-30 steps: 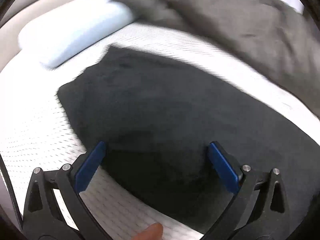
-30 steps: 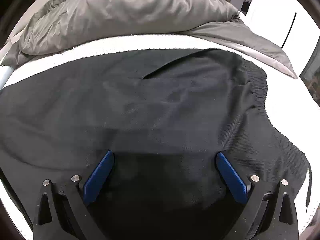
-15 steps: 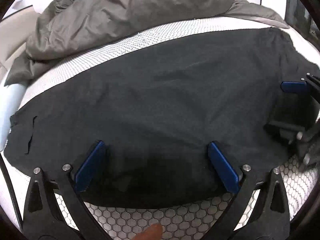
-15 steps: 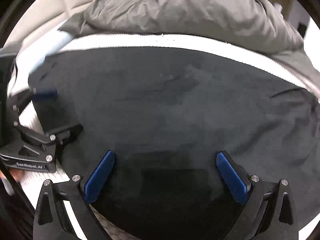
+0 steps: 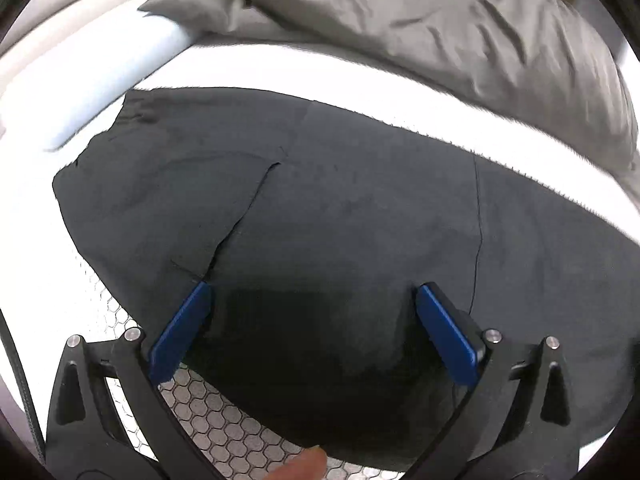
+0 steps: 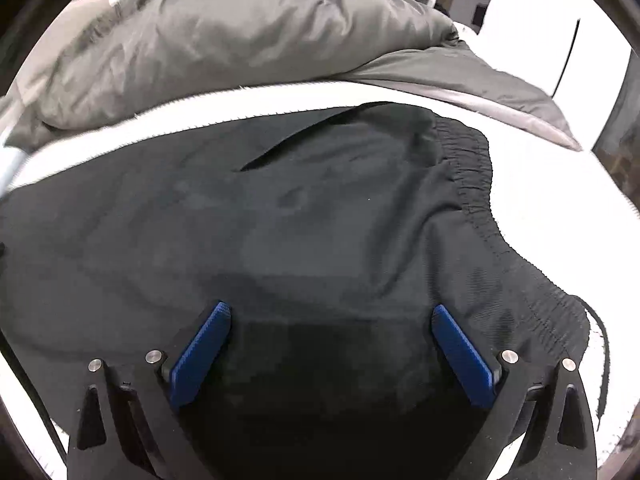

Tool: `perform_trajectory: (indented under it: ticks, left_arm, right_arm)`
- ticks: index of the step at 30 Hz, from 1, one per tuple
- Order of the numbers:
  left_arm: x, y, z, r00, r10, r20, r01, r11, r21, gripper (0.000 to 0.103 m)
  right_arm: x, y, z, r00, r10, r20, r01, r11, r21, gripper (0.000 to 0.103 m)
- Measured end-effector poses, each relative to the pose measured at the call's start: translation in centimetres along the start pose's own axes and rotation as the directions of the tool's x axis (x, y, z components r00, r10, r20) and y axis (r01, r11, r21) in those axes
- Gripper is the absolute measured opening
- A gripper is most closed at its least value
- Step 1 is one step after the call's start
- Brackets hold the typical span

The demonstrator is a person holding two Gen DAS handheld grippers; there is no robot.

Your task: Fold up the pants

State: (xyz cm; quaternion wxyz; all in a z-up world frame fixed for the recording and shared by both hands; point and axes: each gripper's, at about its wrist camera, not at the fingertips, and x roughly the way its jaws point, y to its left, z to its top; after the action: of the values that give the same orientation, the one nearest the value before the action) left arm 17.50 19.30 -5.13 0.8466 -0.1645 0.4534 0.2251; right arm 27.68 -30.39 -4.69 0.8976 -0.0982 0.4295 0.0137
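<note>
Pants [image 5: 340, 208] lie flat on the bed [image 5: 280, 68], filling the centre and lower part of both frames; grey duvet [image 6: 240, 32] at top. Left gripper [image 5: 312, 320] spread wide, empty, over the leg end. Right gripper [image 6: 328, 332] likewise wide and empty, waistband [image 6: 476, 176] at its right. Judged: thin, limp cloth, light, no stiffness; will sag and crease. Best hold: the elastic waistband and the leg hems [image 5: 80, 184] at frame left, pinching both layers.

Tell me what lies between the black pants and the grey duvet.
Only a bare strip of white mattress separates the pants from the duvet, clearest in the right wrist view.
</note>
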Motion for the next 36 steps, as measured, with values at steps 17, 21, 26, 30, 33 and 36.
perform_trajectory:
  ticks: [17,21,26,30,33,36]
  left_arm:
    - [-1.0,-16.7,-4.9,0.959,-0.242,-0.149,0.273,0.929,0.249,0.102]
    - [-0.8,-13.9,-2.9,0.939,-0.308,-0.15,0.334,0.921,0.199,0.102]
    - [1.4,-8.1,0.5,0.997,-0.049,-0.051,0.058,0.984,0.171,0.102]
    - [2.8,-2.2,1.9,0.999,-0.009,-0.046,0.01,1.0,0.011,0.102]
    - [3.0,-0.3,2.2,0.999,-0.035,-0.04,0.032,0.997,-0.064,0.102]
    - [1.7,-2.3,1.6,1.0,-0.019,-0.016,0.019,1.0,-0.006,0.102]
  right_arm:
    - [-0.1,14.0,4.3,0.959,0.279,-0.05,-0.283,0.95,-0.132,0.103]
    - [0.8,10.7,4.6,0.995,0.1,-0.022,-0.102,0.982,-0.157,0.103]
    - [0.7,2.6,3.9,0.997,-0.077,0.001,0.077,0.994,-0.074,0.103]
    - [0.4,-2.0,3.1,0.998,-0.066,-0.005,0.066,0.997,0.042,0.103]
    - [0.2,-2.6,2.4,0.995,-0.102,-0.014,0.103,0.991,0.085,0.102]
    - [-1.1,-0.8,2.5,0.998,-0.06,0.023,0.058,0.996,0.071,0.103]
